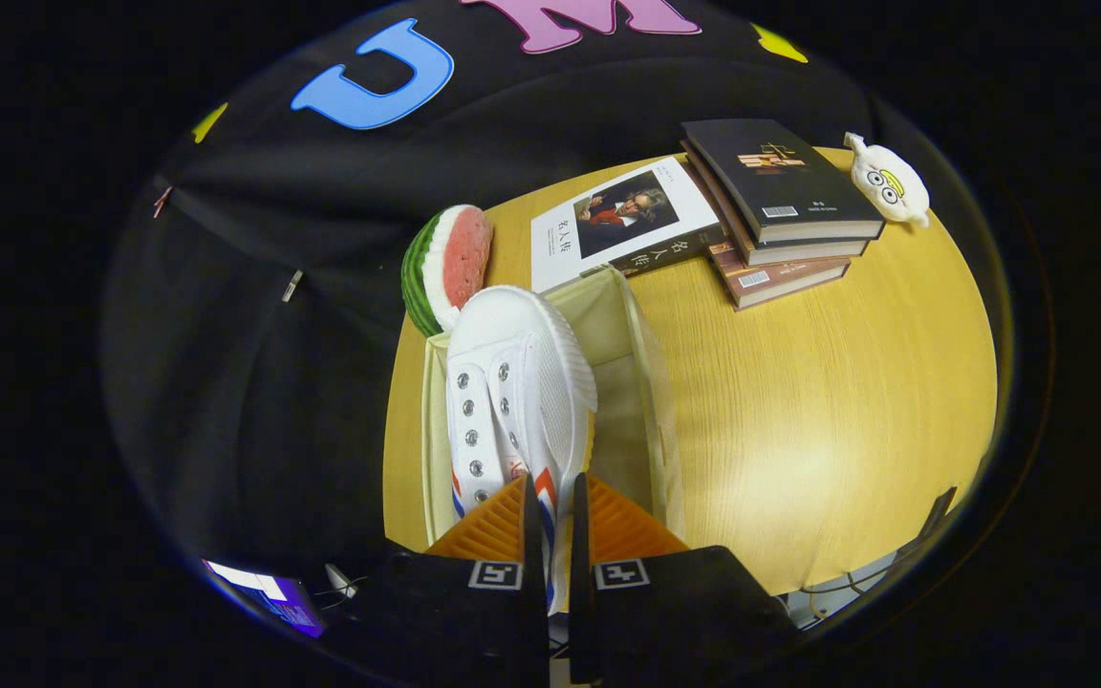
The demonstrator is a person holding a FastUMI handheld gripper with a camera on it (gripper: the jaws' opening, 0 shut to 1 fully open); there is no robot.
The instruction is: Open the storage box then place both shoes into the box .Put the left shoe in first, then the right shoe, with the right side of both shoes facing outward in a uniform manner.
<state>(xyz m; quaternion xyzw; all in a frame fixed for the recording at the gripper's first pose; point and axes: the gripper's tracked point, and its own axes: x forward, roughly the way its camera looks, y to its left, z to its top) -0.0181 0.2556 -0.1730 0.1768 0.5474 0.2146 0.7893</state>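
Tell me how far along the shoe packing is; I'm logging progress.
Done: the pale fabric storage box stands open. In hand: the gripper is shut on the white lace-less canvas shoe, held over the box. Left: setting it down; I see no other shoe.

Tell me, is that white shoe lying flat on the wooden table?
No: the white shoe is pinched at its heel edge between the gripper jaws and hangs over the open storage box, not on the table.
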